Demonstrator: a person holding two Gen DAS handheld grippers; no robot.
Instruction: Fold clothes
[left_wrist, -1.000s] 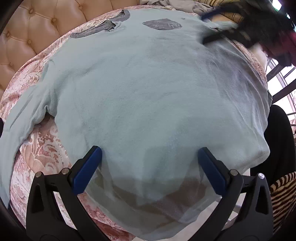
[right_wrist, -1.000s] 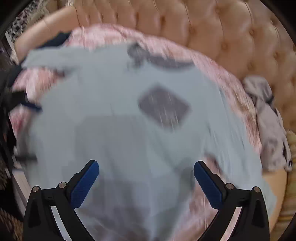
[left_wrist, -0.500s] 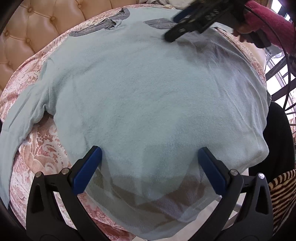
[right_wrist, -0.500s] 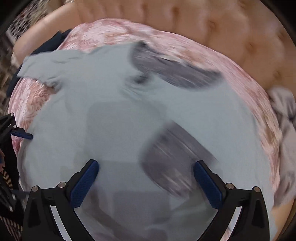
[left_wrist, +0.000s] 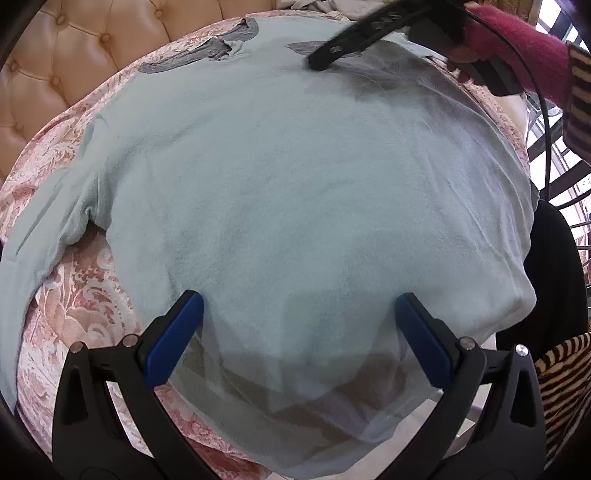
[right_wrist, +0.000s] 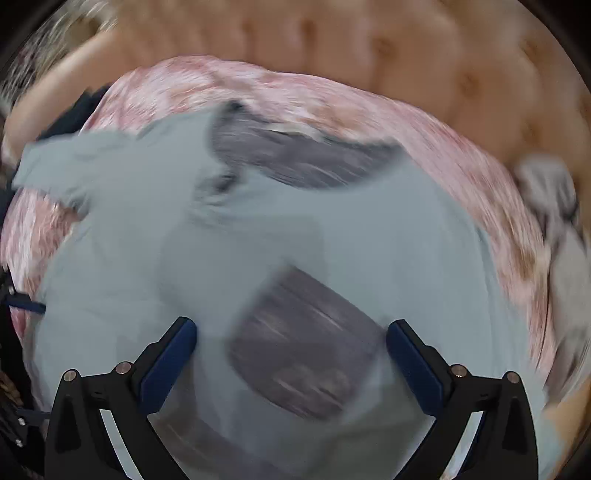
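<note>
A pale blue-green shirt (left_wrist: 295, 206) lies spread flat on a pink patterned cover (left_wrist: 70, 325), with a grey collar (left_wrist: 207, 51) at the far end and a grey chest pocket (right_wrist: 303, 343). My left gripper (left_wrist: 295, 332) hovers open over the shirt's lower hem, nothing between its blue pads. My right gripper (right_wrist: 291, 350) is open just above the grey pocket; this view is blurred by motion. In the left wrist view the right gripper (left_wrist: 354, 33) appears at the top, held by a hand in a magenta sleeve (left_wrist: 517, 48).
A tufted tan sofa back (left_wrist: 74, 55) rises behind the cover. A crumpled grey garment (right_wrist: 554, 206) lies at the right on the sofa. A dark garment (right_wrist: 70, 114) sits at the far left. The person's dark trousers (left_wrist: 554, 277) and striped fabric (left_wrist: 565, 373) are at the right.
The right gripper has swept left and down over the shirt, from its right shoulder to the grey pocket. The left gripper and the shirt have stayed still.
</note>
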